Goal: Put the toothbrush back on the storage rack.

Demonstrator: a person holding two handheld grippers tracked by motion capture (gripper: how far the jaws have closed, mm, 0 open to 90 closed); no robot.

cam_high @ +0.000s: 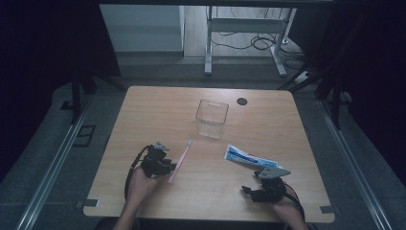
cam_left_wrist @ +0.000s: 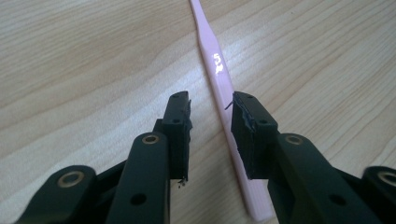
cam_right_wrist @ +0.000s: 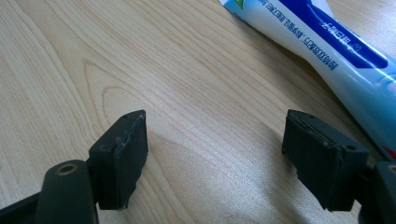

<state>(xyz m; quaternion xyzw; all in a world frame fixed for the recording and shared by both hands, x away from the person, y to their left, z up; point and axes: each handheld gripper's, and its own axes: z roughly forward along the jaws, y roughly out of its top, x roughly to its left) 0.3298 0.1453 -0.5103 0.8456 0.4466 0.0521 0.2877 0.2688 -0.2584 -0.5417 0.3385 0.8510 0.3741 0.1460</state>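
- Cup (cam_high: 211, 119), clear plastic and upright, stands at the frame's centre on the table (cam_high: 153, 110); nothing shows inside it.
- Pink toothbrush (cam_high: 180, 161) lies flat lower left of the cup, its handle between the left gripper's (cam_left_wrist: 211, 105) parted jaws, which do not squeeze it.
- Right gripper (cam_right_wrist: 215, 137) rests lower right, jaws wide apart over bare wood, toothpaste tube (cam_high: 250, 157) just beside.

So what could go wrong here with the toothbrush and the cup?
The left gripper is open around the toothbrush without pressing it, and the handle lies against one jaw, off centre, so closing could push it sideways. The clear cup looks light; dropping the brush in carelessly might tip it.
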